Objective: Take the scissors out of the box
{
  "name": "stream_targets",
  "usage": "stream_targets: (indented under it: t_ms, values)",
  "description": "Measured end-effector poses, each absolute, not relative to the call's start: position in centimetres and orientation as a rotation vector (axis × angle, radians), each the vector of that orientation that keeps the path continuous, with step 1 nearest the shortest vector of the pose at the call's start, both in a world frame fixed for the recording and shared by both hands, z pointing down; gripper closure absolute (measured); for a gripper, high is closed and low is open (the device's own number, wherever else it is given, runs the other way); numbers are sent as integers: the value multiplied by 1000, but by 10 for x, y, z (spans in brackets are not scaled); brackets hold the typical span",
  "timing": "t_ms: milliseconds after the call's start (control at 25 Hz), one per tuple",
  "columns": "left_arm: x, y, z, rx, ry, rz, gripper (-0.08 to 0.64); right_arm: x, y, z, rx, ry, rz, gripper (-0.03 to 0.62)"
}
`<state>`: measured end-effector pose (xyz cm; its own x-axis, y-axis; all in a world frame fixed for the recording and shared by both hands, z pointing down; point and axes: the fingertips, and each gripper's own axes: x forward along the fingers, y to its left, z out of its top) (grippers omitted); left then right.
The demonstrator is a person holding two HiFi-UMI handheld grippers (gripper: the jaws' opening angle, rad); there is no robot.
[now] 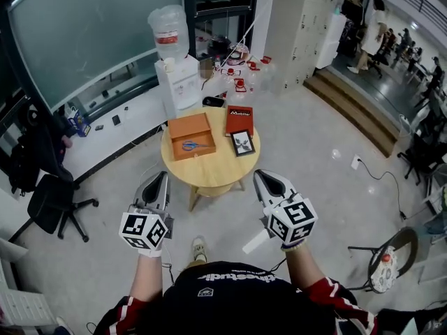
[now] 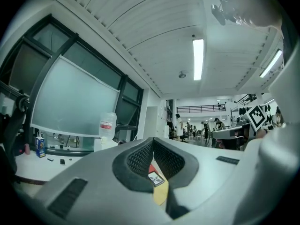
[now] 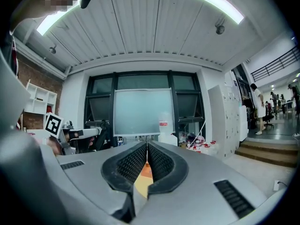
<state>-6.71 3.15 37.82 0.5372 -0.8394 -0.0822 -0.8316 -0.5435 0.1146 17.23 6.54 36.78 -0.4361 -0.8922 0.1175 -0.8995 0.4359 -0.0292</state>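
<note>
Blue-handled scissors lie inside an open orange box on a small round wooden table. Both grippers hover side by side short of the table's near edge, pointing level at it. My left gripper is shut with nothing between its jaws; in the left gripper view its tips meet, and a strip of the table shows below them. My right gripper is also shut and empty, with the orange box glimpsed through the slit under its closed tips.
A red book and a small framed picture share the table to the right of the box. Behind the table stands a water dispenser. An office chair is on the left, and steps rise at the right.
</note>
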Motion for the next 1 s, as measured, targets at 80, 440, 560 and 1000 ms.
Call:
stream_targets:
  t_ms: [80,440,560,1000]
  values:
    - [-63,17,379,2707,-1449,-206,541,178,55,367,1641,-2569,126,565]
    - [-67,-59,380,2747,-1403,-193,541,167,-11,362,1664,-2535,109,565]
    - [-74,-85,381,2749,-1399,-197,541,156,-36,363,1654,-2535,101,565]
    - [-105,-155,387,2728,-1395,-196,541,124,-107,362,1641,-2537,98,565]
